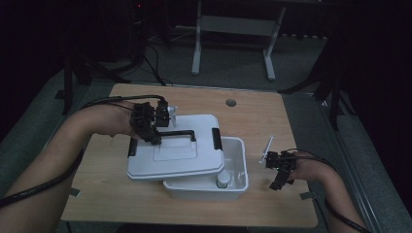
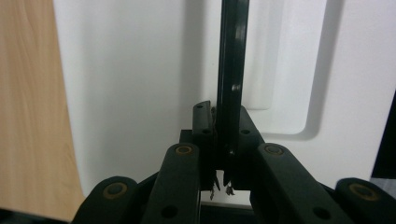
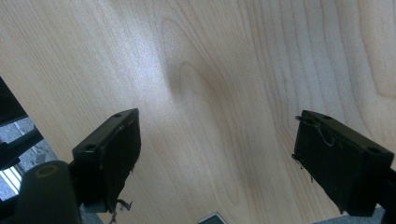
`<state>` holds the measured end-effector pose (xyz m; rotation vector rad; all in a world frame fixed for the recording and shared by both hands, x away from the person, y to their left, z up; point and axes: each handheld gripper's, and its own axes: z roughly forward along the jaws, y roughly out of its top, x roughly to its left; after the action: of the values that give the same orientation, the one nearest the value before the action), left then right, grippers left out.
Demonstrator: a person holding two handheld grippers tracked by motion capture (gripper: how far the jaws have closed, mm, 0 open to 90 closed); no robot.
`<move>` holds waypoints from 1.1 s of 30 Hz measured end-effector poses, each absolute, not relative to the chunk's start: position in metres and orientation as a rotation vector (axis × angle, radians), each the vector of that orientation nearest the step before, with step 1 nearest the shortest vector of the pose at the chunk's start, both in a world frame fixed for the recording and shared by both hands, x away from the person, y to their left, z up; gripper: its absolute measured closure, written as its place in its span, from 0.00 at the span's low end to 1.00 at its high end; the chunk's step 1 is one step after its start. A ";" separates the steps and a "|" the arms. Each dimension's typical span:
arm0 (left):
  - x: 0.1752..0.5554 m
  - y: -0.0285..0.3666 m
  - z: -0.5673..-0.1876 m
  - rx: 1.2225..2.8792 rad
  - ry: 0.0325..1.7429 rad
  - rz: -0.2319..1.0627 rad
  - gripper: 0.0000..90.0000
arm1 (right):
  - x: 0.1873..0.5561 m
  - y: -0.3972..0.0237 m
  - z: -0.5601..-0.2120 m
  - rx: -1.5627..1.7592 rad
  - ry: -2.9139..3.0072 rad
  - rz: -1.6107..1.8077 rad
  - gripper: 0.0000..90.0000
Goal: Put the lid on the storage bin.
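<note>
A pale wood-grain counter [image 1: 272,121] with rounded corners carries a white plastic storage box [image 1: 233,187], rectangular with smooth walls. Its white lid [image 1: 180,158], a flat moulded panel with a recessed centre and black side latches [image 1: 216,139], sits skewed over the box toward 9 o'clock, leaving the box's 3 o'clock end uncovered. In that uncovered end, toward 6 o'clock, stands a small bottle [image 1: 222,179] with a pale cap; its material cannot be told in the dim light.

The left claw [image 1: 154,137] is on the lid's 10 o'clock part, clamped on the lid's thin black handle [image 1: 177,132]. In the left gripper view the glossy black handle [image 2: 232,74] runs straight up between the 2 jaws, which press against it from both sides over the white lid [image 2: 135,84].

The right claw [image 1: 276,185] is at 3 o'clock of the box, apart from it, low over bare counter. In the right gripper view its jaws are spread wide, gripping nothing, the frayed black pads [image 3: 122,154] framing smooth wood grain [image 3: 224,93].
</note>
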<state>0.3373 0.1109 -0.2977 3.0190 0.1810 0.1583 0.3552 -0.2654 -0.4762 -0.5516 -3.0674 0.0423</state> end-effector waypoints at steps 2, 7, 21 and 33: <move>0.338 0.102 -0.298 3.019 0.145 0.155 0.93 | 0.355 -0.265 -0.476 -0.551 -3.068 0.045 0.16; 0.340 0.079 -0.302 3.024 0.080 0.147 0.93 | 0.357 -0.269 -0.475 -0.574 -3.059 0.025 0.16; 0.349 0.037 -0.332 3.031 0.017 0.078 0.93 | 0.357 -0.275 -0.477 -0.582 -3.055 0.020 0.16; 0.351 0.030 -0.356 3.046 0.029 0.062 0.93 | 0.356 -0.272 -0.476 -0.576 -3.063 0.022 0.16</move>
<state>0.3506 0.0295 -0.3559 3.0461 0.0289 0.0616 0.3563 -0.2719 -0.4764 -0.5759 -3.0627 0.0224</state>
